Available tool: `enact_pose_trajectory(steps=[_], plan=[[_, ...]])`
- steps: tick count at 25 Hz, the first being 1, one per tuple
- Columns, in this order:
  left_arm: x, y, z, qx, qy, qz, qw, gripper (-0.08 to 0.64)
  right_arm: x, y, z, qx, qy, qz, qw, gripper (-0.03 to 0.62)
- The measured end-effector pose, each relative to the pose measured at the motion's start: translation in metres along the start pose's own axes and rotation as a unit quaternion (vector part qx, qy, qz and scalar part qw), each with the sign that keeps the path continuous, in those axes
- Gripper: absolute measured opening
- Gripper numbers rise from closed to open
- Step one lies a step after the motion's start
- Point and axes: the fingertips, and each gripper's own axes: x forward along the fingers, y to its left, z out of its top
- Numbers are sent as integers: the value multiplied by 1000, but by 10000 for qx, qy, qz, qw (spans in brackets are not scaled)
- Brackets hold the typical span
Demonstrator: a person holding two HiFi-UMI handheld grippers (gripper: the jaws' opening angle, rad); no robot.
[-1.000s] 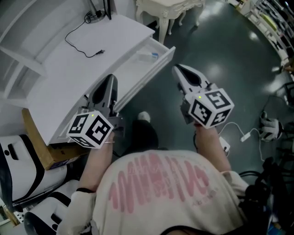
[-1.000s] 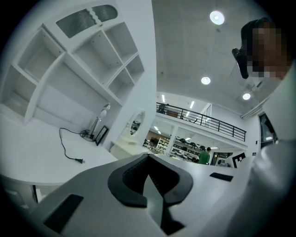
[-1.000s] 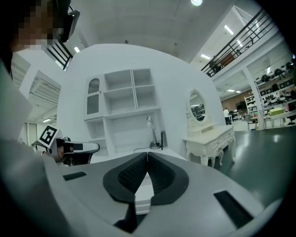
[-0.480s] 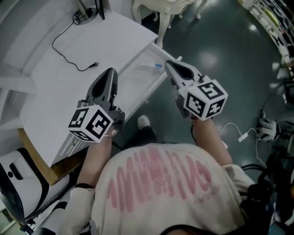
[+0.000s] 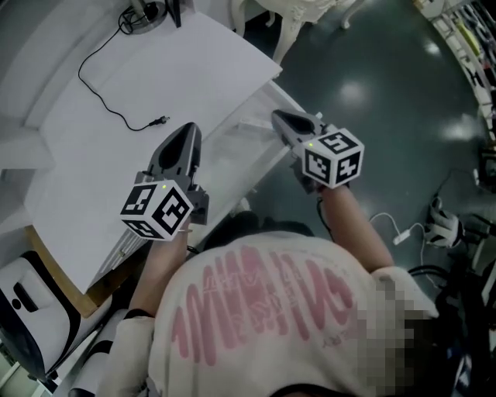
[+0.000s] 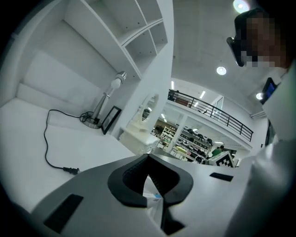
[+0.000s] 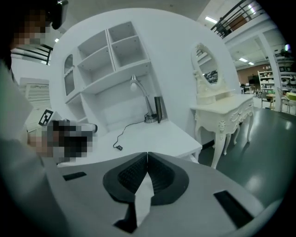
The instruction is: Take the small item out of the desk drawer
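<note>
The white desk (image 5: 178, 70) has its drawer (image 5: 236, 151) pulled out toward me. A small white item with a blue end (image 6: 152, 196) lies in the drawer, seen through the gap below the left jaws. My left gripper (image 5: 188, 128) hovers over the desk's front edge beside the drawer, its jaws (image 6: 148, 156) shut with nothing between them. Over the drawer's right end my right gripper (image 5: 277, 118) points at the desk, also shut and empty (image 7: 147, 153).
A black cable (image 5: 116, 116) with a plug lies on the desk top, and a lamp base (image 5: 143, 12) stands at the back. Shelves (image 6: 138, 28) rise behind. An ornate white table (image 7: 222, 111) stands to the right. A white cable (image 5: 403, 229) lies on the dark floor.
Both grippers have moved forward and down toward the desk. The right one has come from beside the drawer front to over the drawer. Both stayed shut.
</note>
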Motion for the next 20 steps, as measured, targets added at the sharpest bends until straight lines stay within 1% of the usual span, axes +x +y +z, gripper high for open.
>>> enact_pose_trajectory(steps=[2, 4, 7, 11, 12, 13, 14, 15, 17, 20], plan=[[5, 4, 0, -18, 43, -64, 10000, 28, 16, -9, -15, -120, 369, 71, 9992, 17], [8, 10, 0, -70, 78, -94, 9999, 28, 32, -17, -28, -387, 790, 125, 9960, 17], [10, 22, 0, -175, 85, 5, 9998, 28, 51, -25, -45, -826, 1382, 248, 9866, 18], [8, 37, 2, -294, 46, 170, 9994, 28, 66, -32, -66, -1189, 2006, 451, 9714, 21], [8, 40, 3, -303, 42, 193, 9993, 28, 68, -32, -70, -1251, 2127, 509, 9677, 31], [7, 43, 4, -312, 35, 217, 9993, 28, 70, -32, -74, -1305, 2242, 578, 9640, 82], [6, 46, 5, -321, 21, 245, 9992, 28, 73, -32, -78, -1369, 2367, 659, 9596, 165], [7, 48, 6, -329, 5, 273, 9991, 28, 75, -32, -82, -1457, 2507, 743, 9541, 180], [7, 51, 7, -341, -16, 317, 9989, 28, 77, -33, -92, -1713, 2819, 872, 9400, 181], [6, 52, 7, -350, -17, 366, 9987, 28, 81, -34, -107, -2222, 3265, 974, 9135, 207]])
